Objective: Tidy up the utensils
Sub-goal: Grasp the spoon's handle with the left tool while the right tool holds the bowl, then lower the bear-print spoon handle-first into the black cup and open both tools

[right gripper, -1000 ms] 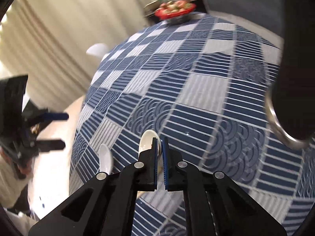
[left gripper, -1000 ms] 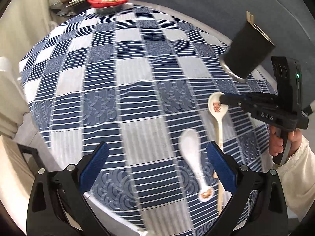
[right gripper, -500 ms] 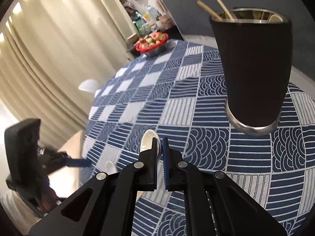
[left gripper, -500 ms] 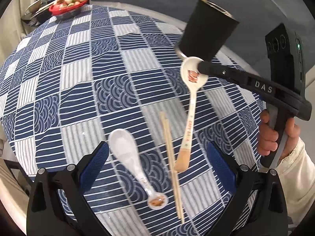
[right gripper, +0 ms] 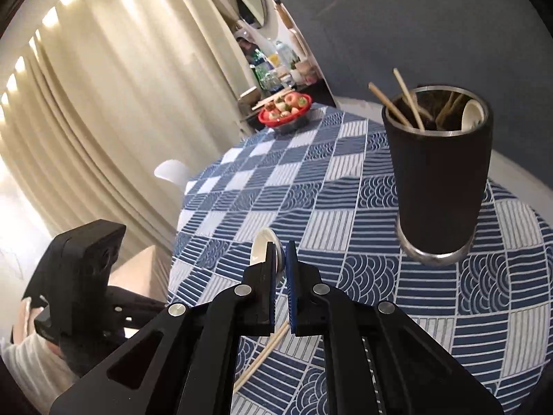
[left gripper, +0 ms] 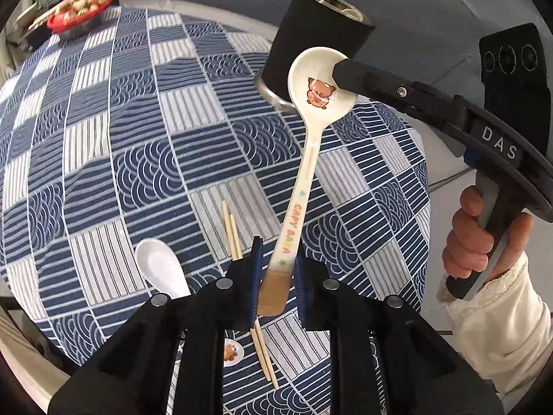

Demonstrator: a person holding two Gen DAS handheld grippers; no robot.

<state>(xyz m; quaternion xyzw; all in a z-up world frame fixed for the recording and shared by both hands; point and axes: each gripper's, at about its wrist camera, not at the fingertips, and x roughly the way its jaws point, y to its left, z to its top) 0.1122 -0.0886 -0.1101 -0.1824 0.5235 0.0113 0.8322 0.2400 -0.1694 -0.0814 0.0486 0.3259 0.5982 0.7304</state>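
My right gripper [right gripper: 282,269] is shut on the bowl of a cream cartoon spoon [left gripper: 312,110] and holds it in the air. My left gripper [left gripper: 276,280] has its pads on either side of the spoon's brown handle end; I cannot tell if they press it. A black utensil cup [right gripper: 437,180] with chopsticks and a spoon inside stands on the blue checked tablecloth [left gripper: 145,145]. A white spoon [left gripper: 160,268] and a pair of chopsticks [left gripper: 231,231] lie on the cloth under my left gripper.
A red bowl of fruit [right gripper: 285,112] stands at the far edge of the round table. Cream curtains [right gripper: 103,121] hang to the left. The table's near edge curves just below both grippers.
My left gripper's fingers have narrowed from wide open to close around the spoon's handle. My right gripper has lifted and swung the spoon toward the black cup.
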